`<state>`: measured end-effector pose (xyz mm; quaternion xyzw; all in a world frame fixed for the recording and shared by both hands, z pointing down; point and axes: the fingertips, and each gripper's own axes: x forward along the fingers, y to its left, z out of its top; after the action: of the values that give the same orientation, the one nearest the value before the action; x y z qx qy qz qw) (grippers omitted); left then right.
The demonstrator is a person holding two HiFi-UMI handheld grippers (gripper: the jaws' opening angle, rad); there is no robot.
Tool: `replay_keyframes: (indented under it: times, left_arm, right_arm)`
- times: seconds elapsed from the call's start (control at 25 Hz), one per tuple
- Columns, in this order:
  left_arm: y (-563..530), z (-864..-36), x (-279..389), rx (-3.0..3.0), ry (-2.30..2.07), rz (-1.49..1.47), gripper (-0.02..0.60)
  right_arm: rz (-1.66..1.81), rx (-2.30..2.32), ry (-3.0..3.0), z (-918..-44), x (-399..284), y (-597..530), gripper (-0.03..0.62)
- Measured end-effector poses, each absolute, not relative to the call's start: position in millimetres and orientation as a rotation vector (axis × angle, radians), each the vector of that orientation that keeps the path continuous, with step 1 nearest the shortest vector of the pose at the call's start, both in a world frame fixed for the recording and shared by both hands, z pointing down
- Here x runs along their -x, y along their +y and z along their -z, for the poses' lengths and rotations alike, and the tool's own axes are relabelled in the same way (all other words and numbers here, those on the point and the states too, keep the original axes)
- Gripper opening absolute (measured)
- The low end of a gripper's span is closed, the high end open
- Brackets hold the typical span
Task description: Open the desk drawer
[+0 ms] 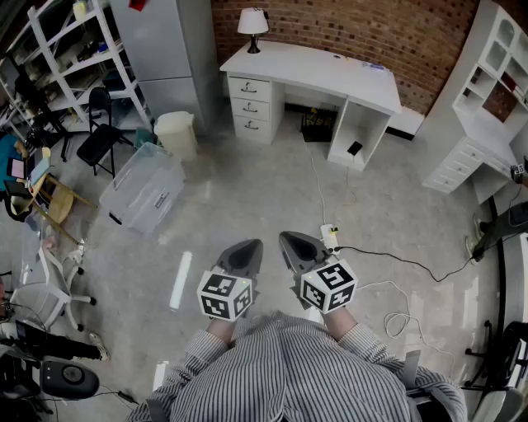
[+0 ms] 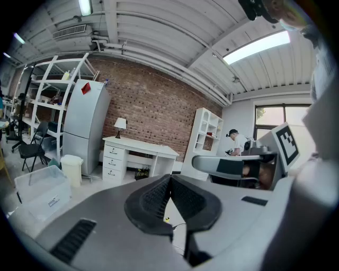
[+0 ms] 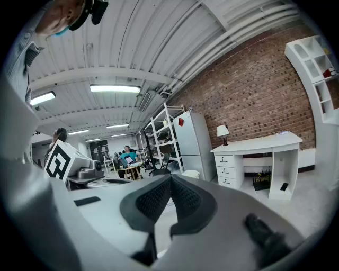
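Observation:
A white desk [image 1: 313,70] stands against the brick wall, far ahead across the floor. Its stack of three drawers [image 1: 250,105] is at its left end, all closed, with a lamp [image 1: 252,23] above them. My left gripper [image 1: 251,246] and right gripper [image 1: 285,240] are held side by side in front of the person's striped shirt, both shut and empty, far from the desk. The left gripper view shows the shut jaws of the left gripper [image 2: 170,178] with the drawers [image 2: 113,161] small in the distance. The right gripper view shows the right gripper [image 3: 170,179], also shut, and the drawers [image 3: 229,172].
A clear plastic bin [image 1: 142,189] and a white waste bin [image 1: 176,132] sit on the floor at the left of the way to the desk. A power strip with cables [image 1: 330,237] lies just ahead of the right gripper. A white shelf unit [image 1: 483,107] stands at the right.

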<state>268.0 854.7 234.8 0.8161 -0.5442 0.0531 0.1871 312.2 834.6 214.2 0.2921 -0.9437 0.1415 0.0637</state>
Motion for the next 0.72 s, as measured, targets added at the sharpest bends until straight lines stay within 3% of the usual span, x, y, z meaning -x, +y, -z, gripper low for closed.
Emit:
replay_keyframes:
  times: [0.72]
  left_arm:
    - [858.8, -236.9, -271.5, -2.278, -1.472, -0.096, 0.012]
  right_arm:
    - [-0.466, -0.916, -2.826, -218.4, -316.0, 835.7, 0.017]
